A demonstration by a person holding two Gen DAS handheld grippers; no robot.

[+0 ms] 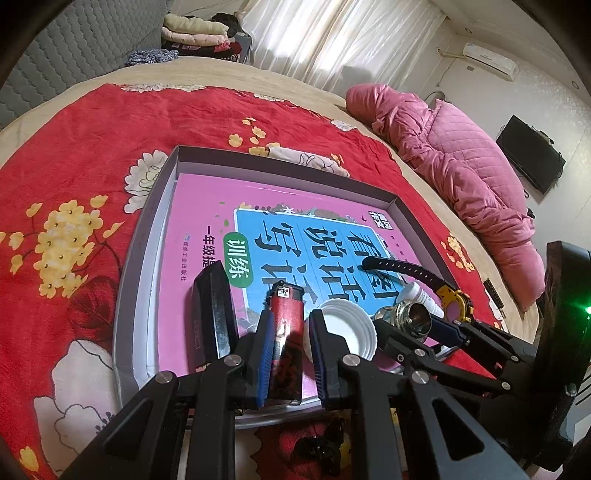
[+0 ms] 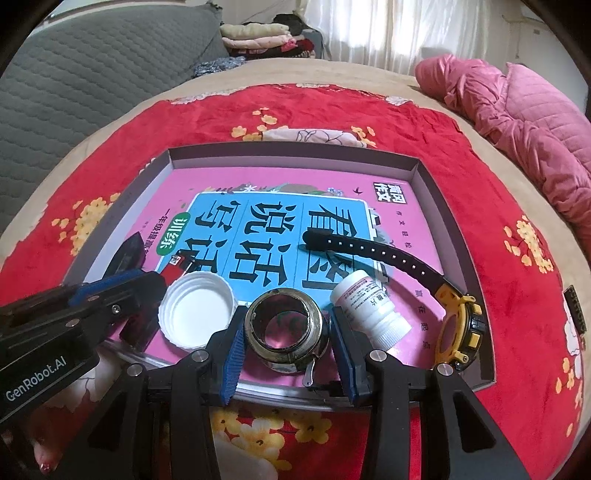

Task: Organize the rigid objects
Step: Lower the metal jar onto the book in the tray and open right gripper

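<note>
A shallow grey box [image 1: 147, 229] [image 2: 454, 206] holds a pink book. On the book lie a red lighter [image 1: 286, 343], a black case [image 1: 212, 306] [image 2: 123, 258], a white lid [image 1: 349, 328] [image 2: 197, 310], a metal-rimmed lens [image 2: 286, 328] [image 1: 413, 315], a white pill bottle [image 2: 373, 308] and a yellow watch [image 2: 458, 328] [image 1: 456, 304]. My left gripper [image 1: 290, 354] straddles the lighter with small gaps at each side. My right gripper [image 2: 288, 354] straddles the lens with gaps at each side.
The box lies on a red flowered blanket [image 1: 74, 155] on a bed. A pink quilted coat [image 1: 461, 166] lies at the right. Folded clothes [image 1: 199, 31] are stacked at the far end. A grey padded headboard [image 2: 92, 66] is on the left.
</note>
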